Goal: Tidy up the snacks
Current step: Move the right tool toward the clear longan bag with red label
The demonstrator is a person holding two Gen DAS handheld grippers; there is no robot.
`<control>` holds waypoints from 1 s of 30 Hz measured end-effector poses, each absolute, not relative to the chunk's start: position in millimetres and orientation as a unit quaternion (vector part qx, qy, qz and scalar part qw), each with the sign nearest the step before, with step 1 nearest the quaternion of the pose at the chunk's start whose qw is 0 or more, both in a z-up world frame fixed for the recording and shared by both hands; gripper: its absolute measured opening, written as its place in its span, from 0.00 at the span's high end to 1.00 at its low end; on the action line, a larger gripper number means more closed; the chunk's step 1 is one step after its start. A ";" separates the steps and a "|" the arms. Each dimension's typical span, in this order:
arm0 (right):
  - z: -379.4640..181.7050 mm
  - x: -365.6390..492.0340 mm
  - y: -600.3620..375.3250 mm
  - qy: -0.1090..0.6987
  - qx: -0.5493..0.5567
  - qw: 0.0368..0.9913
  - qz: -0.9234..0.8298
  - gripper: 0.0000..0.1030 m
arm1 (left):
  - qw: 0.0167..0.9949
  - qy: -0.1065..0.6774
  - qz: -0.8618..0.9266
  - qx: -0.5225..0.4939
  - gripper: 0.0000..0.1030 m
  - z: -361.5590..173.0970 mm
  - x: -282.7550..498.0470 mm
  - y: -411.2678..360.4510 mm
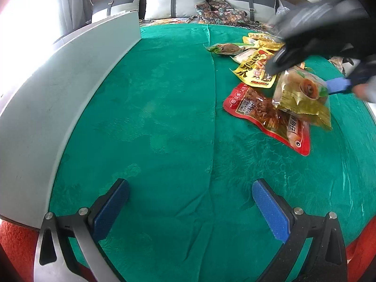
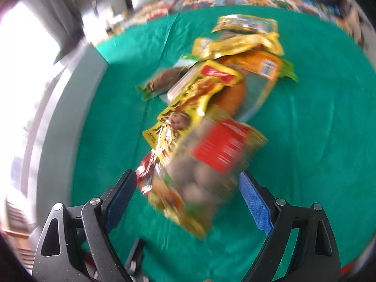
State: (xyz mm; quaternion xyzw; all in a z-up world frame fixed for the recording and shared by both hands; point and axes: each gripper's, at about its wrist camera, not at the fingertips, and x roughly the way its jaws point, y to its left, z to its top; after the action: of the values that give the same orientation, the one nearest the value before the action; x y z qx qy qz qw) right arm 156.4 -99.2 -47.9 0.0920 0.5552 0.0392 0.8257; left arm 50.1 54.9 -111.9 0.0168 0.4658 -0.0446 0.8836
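Note:
Several snack packets lie in a pile on the green cloth [image 1: 152, 117] at the right. A red packet [image 1: 265, 115] lies nearest, a yellow packet [image 1: 253, 70] behind it, and a gold-green clear packet [image 1: 303, 94] on top. My left gripper [image 1: 190, 202] is open and empty over bare cloth, well left of the pile. My right gripper [image 2: 188, 195] is open; its blue fingers stand either side of the blurred gold-green packet with a red label [image 2: 204, 164]. In the left wrist view the right gripper [image 1: 312, 68] is a blurred dark shape over the pile.
A grey board [image 1: 70, 75] borders the cloth on the left. Grey cushions [image 1: 174, 0] and patterned fabric [image 1: 223, 11] lie beyond the far edge. More yellow and orange packets [image 2: 246, 44] sit at the pile's far end.

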 end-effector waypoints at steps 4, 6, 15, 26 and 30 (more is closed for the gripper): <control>-73.9 164.1 -76.9 0.574 -0.022 0.818 0.014 0.12 | 0.883 0.468 -0.044 0.015 0.00 -111.6 47.4 58.9; -68.8 154.4 -91.7 0.555 -0.013 0.831 0.021 0.16 | 0.883 0.468 -0.040 0.014 0.00 -111.4 48.8 58.4; -58.7 95.3 -207.3 0.484 -0.018 0.875 -0.021 0.25 | 0.881 0.471 -0.033 0.009 0.00 -110.9 51.0 57.1; -97.0 84.5 -245.0 0.460 0.005 0.888 -0.021 0.09 | 0.863 0.498 -0.075 -0.043 0.00 -100.6 58.7 47.6; -99.8 85.3 -249.8 0.448 0.011 0.894 -0.022 0.07 | 0.863 0.496 -0.088 -0.020 0.00 -94.7 58.8 29.0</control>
State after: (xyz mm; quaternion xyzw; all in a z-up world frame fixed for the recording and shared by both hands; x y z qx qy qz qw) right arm 85.3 -249.8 -99.8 0.0114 0.4477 -0.0219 0.8938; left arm 58.8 29.0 -94.7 -0.0202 0.4965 -0.0879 0.8634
